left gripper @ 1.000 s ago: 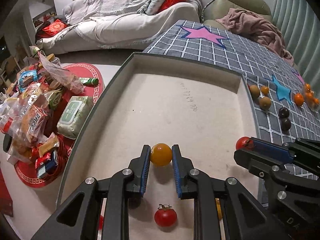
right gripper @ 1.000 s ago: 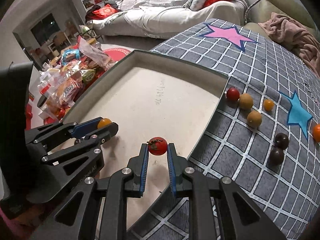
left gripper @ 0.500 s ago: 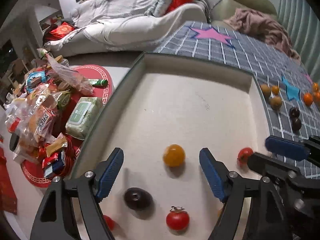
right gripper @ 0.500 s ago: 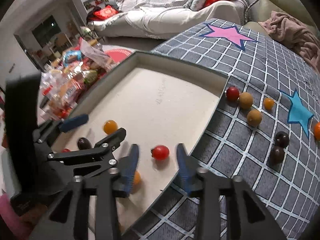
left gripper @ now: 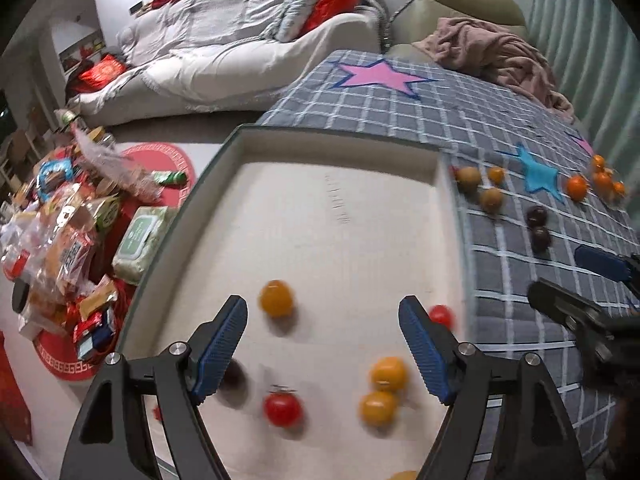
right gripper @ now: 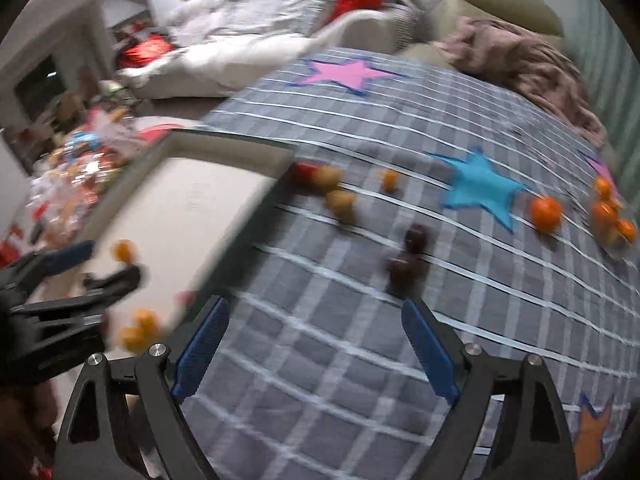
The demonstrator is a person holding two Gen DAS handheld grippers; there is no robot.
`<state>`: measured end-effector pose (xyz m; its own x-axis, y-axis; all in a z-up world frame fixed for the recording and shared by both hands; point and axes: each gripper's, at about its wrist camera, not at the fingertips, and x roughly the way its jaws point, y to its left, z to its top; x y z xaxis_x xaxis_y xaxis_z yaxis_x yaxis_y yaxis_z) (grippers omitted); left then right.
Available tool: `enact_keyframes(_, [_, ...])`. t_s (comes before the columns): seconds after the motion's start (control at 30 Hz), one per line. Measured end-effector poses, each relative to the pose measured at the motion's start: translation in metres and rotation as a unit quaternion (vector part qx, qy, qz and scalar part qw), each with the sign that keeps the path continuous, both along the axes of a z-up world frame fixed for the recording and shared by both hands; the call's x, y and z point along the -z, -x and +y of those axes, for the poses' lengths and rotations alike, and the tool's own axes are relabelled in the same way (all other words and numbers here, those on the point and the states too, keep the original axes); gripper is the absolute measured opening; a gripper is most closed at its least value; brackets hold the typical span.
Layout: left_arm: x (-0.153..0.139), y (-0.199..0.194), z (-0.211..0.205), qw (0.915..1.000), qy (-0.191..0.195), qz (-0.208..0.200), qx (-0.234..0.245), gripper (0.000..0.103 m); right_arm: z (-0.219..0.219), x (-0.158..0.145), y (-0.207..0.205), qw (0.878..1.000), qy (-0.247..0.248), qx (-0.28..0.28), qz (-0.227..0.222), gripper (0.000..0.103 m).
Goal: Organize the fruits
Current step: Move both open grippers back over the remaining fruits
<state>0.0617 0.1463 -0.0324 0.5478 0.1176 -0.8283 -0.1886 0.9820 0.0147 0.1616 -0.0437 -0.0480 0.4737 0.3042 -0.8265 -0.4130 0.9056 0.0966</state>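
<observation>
My left gripper (left gripper: 322, 344) is open and empty above the near part of a shallow beige tray (left gripper: 336, 140). In the tray lie a yellow tomato (left gripper: 276, 298), two orange ones (left gripper: 388, 374), a red tomato (left gripper: 282, 408), another red one (left gripper: 440, 315) by the right wall and a dark one (left gripper: 232, 376). My right gripper (right gripper: 314, 340) is open and empty over the checked cloth (right gripper: 360, 360), just short of two dark fruits (right gripper: 406, 268). Brownish fruits (right gripper: 340, 202), a red one (right gripper: 302, 172) and oranges (right gripper: 546, 210) lie further on the cloth.
A pile of snack packets (left gripper: 64, 240) lies on the floor left of the tray. A sofa with bedding (left gripper: 240, 40) stands behind. A pink blanket (left gripper: 500, 52) lies at the cloth's far edge. The right wrist view is blurred by motion.
Both grippers opened and let go of their tomatoes, the yellow one and the red one, into the tray. The left drew back; the right swung right over the cloth toward the dark fruits.
</observation>
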Motion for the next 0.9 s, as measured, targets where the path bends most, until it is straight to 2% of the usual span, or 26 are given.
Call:
enact_keyframes(0.17, [-0.007, -0.001, -0.027, 0.9997, -0.001, -0.004, 0.023, 0.079, -0.031, 0.005, -0.030, 0.998, -0.006, 0.059, -0.009, 0.091])
enact_keyframes(0.33, [-0.011, -0.002, -0.048, 0.9992, -0.006, -0.005, 0.039, 0.079, -0.043, 0.009, -0.065, 0.994, -0.042, 0.104, -0.002, 0.088])
enact_keyframes(0.4, [-0.012, -0.004, -0.053, 0.9991, -0.006, -0.004, 0.043, 0.079, -0.039, 0.012, -0.075, 0.994, -0.049, 0.101, 0.001, 0.079])
enact_keyframes(0.47, [-0.012, -0.007, -0.059, 0.9990, -0.006, -0.001, 0.044, 0.079, -0.032, 0.018, -0.084, 0.995, -0.050, 0.088, 0.012, 0.055])
enact_keyframes(0.53, [-0.011, -0.011, -0.064, 0.9989, -0.008, 0.001, 0.046, 0.079, -0.028, 0.026, -0.086, 0.995, -0.055, 0.072, 0.029, 0.038])
enact_keyframes(0.57, [-0.011, -0.012, -0.066, 0.9989, -0.008, 0.002, 0.046, 0.079, -0.028, 0.029, -0.085, 0.996, -0.053, 0.067, 0.031, 0.034])
enact_keyframes(0.63, [-0.011, -0.014, -0.071, 0.9988, -0.008, 0.002, 0.049, 0.079, -0.030, 0.032, -0.077, 0.997, -0.045, 0.052, 0.024, 0.029])
enact_keyframes(0.9, [-0.003, -0.021, -0.100, 0.9974, -0.006, 0.009, 0.072, 0.079, -0.072, 0.015, -0.027, 0.997, -0.043, 0.055, -0.008, 0.029])
